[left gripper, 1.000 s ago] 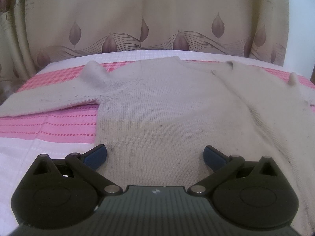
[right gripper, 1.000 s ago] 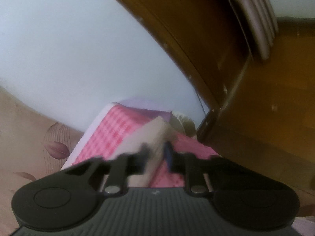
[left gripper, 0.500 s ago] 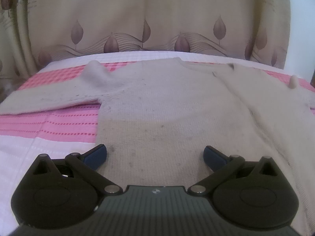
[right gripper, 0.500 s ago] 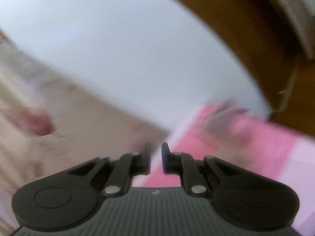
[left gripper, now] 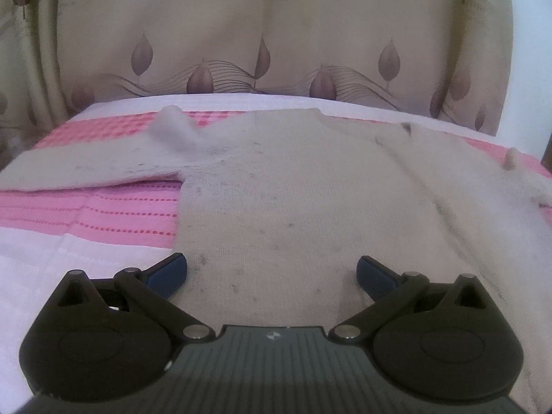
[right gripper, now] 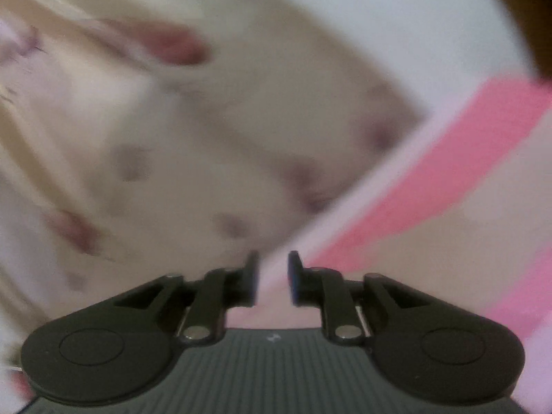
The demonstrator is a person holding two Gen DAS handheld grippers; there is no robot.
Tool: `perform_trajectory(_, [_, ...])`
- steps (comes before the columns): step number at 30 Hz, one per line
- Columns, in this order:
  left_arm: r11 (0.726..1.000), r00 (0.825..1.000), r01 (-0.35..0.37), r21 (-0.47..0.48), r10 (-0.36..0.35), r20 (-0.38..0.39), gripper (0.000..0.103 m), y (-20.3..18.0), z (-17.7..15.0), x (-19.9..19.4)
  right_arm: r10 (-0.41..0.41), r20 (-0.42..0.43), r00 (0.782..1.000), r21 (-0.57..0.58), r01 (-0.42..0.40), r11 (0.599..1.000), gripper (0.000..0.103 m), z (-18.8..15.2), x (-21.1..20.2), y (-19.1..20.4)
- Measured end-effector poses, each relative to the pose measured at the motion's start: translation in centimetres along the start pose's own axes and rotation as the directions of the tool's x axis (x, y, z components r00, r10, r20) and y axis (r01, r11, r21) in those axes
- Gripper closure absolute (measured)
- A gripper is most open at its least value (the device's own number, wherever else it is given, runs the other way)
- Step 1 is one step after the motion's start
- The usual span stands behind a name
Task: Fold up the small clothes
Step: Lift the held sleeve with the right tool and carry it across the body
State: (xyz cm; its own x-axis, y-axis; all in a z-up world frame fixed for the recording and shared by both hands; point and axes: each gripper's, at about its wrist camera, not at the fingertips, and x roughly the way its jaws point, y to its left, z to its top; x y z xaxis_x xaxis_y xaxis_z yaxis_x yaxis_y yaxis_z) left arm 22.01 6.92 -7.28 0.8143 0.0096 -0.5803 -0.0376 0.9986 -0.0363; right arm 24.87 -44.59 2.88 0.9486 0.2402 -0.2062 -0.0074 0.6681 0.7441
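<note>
A small cream knitted sweater [left gripper: 293, 189] lies flat on the pink and white bed cover [left gripper: 114, 214], its left sleeve [left gripper: 86, 169] stretched out to the left. My left gripper [left gripper: 270, 272] is open and empty, low over the sweater's lower hem. In the right wrist view everything is blurred by motion. My right gripper [right gripper: 272, 276] holds nothing, its jaws a narrow gap apart, over the bed's far edge. A beige patch at the right of that view [right gripper: 448, 241] may be the sweater.
A beige curtain with a leaf print [left gripper: 276, 34] hangs right behind the bed and fills the left of the right wrist view [right gripper: 155, 138]. A white wall [left gripper: 528, 69] is at the right. The bed cover's white edge [left gripper: 41, 269] is at the near left.
My right gripper let go of the right sleeve, swung left from the wooden corner toward the curtain, and its jaws opened slightly. My left gripper barely moved.
</note>
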Motion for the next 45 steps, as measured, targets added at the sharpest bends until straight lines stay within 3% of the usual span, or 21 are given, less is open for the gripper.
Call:
perform_trajectory(1, [1.000, 1.000, 0.003, -0.005, -0.003, 0.002, 0.000, 0.1, 0.0, 0.0, -0.061, 0.017, 0.998, -0.014, 0.062, 0.998, 0.055, 0.7, -1.0, -1.9])
perform_trajectory(2, [1.000, 1.000, 0.004, -0.007, -0.004, 0.002, 0.000, 0.2, 0.0, 0.0, -0.138, 0.046, 0.989, -0.015, 0.138, 0.990, 0.023, 1.8, -2.4, -4.3])
perform_trajectory(3, [1.000, 1.000, 0.003, -0.005, -0.003, 0.001, 0.000, 0.1, 0.0, 0.0, -0.192, 0.085, 0.978, 0.004, 0.192, 0.981, 0.004, 2.9, -3.9, -6.6])
perform_trajectory(5, [1.000, 1.000, -0.006, 0.009, 0.007, -0.006, 0.000, -0.1, 0.1, 0.1, -0.282, 0.156, 0.947, 0.057, 0.277, 0.959, 0.003, 5.6, -6.9, -11.6])
perform_trajectory(7, [0.999, 1.000, -0.020, 0.028, 0.020, -0.013, 0.000, -0.4, 0.1, 0.2, -0.370, 0.170, 0.913, 0.106, 0.356, 0.928, 0.003, 8.2, -8.7, -15.9])
perform_trajectory(9, [0.999, 0.999, -0.031, 0.043, 0.032, -0.019, 0.000, -0.6, 0.1, 0.3, -0.432, 0.142, 0.890, 0.161, 0.410, 0.898, 0.004, 10.1, -9.8, -20.1])
perform_trajectory(11, [0.998, 0.999, -0.039, 0.053, 0.041, -0.022, 0.000, -0.7, 0.1, 0.4, -0.457, 0.109, 0.883, 0.201, 0.430, 0.880, 0.007, 11.1, -9.9, -23.0])
perform_trajectory(13, [0.997, 0.999, -0.047, 0.061, 0.048, -0.025, 0.000, -0.9, 0.1, 0.5, -0.426, 0.080, 0.901, 0.254, 0.394, 0.883, 0.011, 11.3, -9.5, -25.5])
perform_trajectory(14, [0.997, 0.998, -0.050, 0.064, 0.051, -0.026, 0.000, -0.9, 0.1, 0.5, -0.407, 0.061, 0.911, 0.276, 0.377, 0.884, 0.019, 11.3, -8.4, -26.1])
perform_trajectory(19, [0.996, 0.998, -0.058, 0.070, 0.060, -0.026, 0.000, -1.0, 0.0, 0.6, -0.416, 0.052, 0.908, 0.301, 0.383, 0.873, 0.046, 11.6, -6.2, -27.8])
perform_trajectory(21, [0.996, 0.998, -0.061, 0.070, 0.063, -0.026, 0.000, -1.1, 0.0, 0.6, -0.434, 0.050, 0.899, 0.318, 0.398, 0.861, 0.073, 11.3, -5.6, -28.7])
perform_trajectory(22, [0.996, 0.998, -0.061, 0.071, 0.063, -0.025, 0.000, -1.1, 0.0, 0.5, -0.428, 0.062, 0.902, 0.321, 0.388, 0.864, 0.076, 11.2, -5.1, -29.1])
perform_trajectory(23, [0.996, 0.998, -0.062, 0.071, 0.064, -0.025, 0.000, -1.1, 0.0, 0.5, -0.423, 0.076, 0.903, 0.312, 0.381, 0.870, 0.088, 11.4, -4.7, -29.1])
perform_trajectory(25, [0.996, 0.998, -0.062, 0.071, 0.064, -0.025, 0.000, -1.1, 0.0, 0.5, -0.420, 0.098, 0.902, 0.250, 0.386, 0.888, 0.096, 11.6, -4.5, -28.1])
perform_trajectory(29, [0.996, 0.998, -0.062, 0.071, 0.064, -0.025, 0.000, -1.0, 0.0, 0.5, -0.332, 0.165, 0.929, 0.210, 0.296, 0.932, 0.096, 11.6, -4.6, -25.3])
perform_trajectory(34, [0.996, 0.998, -0.063, 0.066, 0.064, -0.022, 0.000, -0.8, 0.0, 0.5, -0.220, 0.184, 0.958, 0.196, 0.183, 0.963, 0.096, 11.1, -4.4, -20.2])
perform_trajectory(40, [0.997, 0.998, -0.056, 0.047, 0.056, -0.016, 0.000, -0.4, 0.0, 0.3, -0.045, 0.198, 0.979, 0.224, 0.000, 0.975, 0.095, 9.6, -1.3, -11.3])
perform_trajectory(45, [0.998, 0.998, -0.065, -0.020, 0.065, -0.011, 0.000, 0.5, 0.0, 0.2, 0.146, 0.155, 0.977, 0.253, -0.182, 0.950, 0.096, 6.2, 3.9, -2.4])
